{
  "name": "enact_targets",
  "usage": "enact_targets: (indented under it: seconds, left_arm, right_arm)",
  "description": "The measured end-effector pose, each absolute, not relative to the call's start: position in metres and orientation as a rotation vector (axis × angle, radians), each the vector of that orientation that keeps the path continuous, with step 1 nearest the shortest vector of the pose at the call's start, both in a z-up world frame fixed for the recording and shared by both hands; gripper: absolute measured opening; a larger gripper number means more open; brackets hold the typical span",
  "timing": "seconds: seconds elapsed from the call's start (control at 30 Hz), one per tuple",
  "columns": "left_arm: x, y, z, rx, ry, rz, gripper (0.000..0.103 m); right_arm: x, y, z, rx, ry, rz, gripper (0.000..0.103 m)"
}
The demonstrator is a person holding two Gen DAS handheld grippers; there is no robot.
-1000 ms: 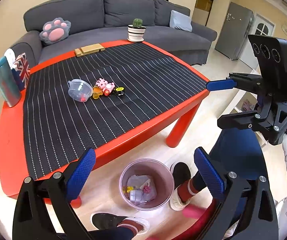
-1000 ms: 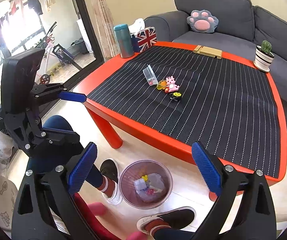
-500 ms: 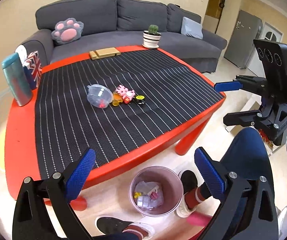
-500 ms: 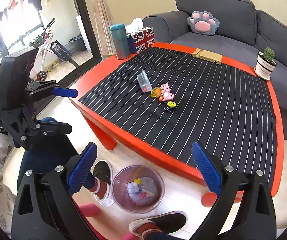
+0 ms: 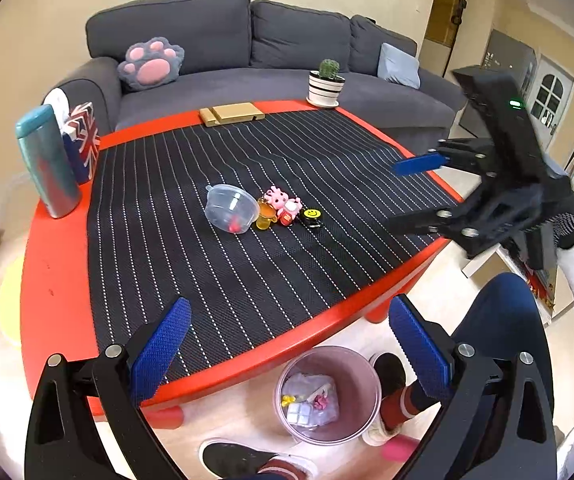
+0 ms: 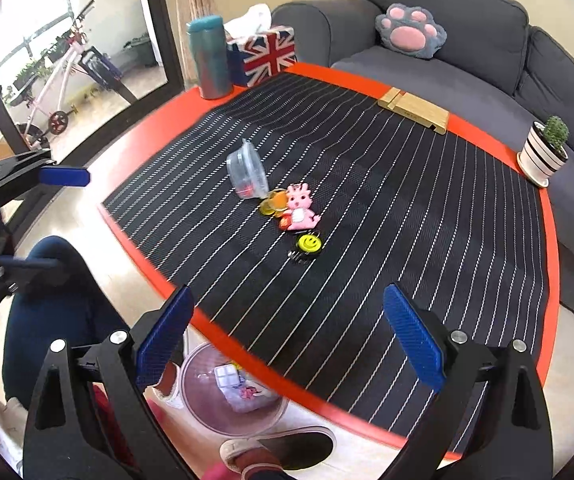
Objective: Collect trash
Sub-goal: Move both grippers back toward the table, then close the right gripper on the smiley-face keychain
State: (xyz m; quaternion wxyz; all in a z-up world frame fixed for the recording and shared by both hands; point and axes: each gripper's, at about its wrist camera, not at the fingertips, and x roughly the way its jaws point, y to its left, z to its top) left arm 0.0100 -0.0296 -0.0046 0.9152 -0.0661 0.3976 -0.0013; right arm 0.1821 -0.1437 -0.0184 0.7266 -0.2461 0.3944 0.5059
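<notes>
Left gripper point(image 5: 287, 344): jaws spread wide, nothing between the blue pads, held low at the near table edge.
Right gripper point(image 6: 287, 340): jaws also wide apart and holding nothing, raised over the table's edge, tilted.
Right hand point(image 5: 567, 224): dark glove, white patterned sleeve.
Legs: blue trousers, dark shoes on the floor.

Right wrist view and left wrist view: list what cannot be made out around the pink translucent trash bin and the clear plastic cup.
- Pink translucent trash bin, right wrist view: far side hidden by the red table edge; motion-blurred.
- Bin contents, left wrist view: too small to identify beyond a white blister pack.
- Clear plastic cup: small red item inside too small to name.
- Right gripper, left wrist view: blurred.
</notes>
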Motion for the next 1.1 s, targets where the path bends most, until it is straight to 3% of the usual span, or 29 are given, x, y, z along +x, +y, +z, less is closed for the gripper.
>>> enact_targets:
  seconds: [0.4,0.63,0.73,0.87,1.0,1.1]
  left_arm:
    - [0.009,-0.022,-0.009,-0.158,0.815,0.000,0.095]
    - [0.006,-0.017,-0.010,-0.169,0.810,0.005,0.095]
    - [0.006,-0.016,-0.012,-0.171,0.814,0.006,0.095]
    - [0.005,-0.015,-0.014,-0.176,0.816,0.006,0.095]
    - [0.005,-0.014,-0.015,-0.177,0.817,0.008,0.095]
    - [0.005,-0.013,-0.016,-0.177,0.819,0.011,0.095]
  right_arm:
    - [0.204,-0.089,-0.054,-0.656,0.929,1.089,0.094]
    - [0.206,-0.077,-0.073,-0.690,0.957,1.086,0.056]
    - [0.206,-0.075,-0.077,-0.698,0.957,1.086,0.047]
    - [0.205,-0.073,-0.081,-0.703,0.964,1.084,0.046]
    - [0.206,-0.072,-0.084,-0.709,0.969,1.085,0.031]
    - [0.206,-0.072,-0.084,-0.707,0.964,1.083,0.029]
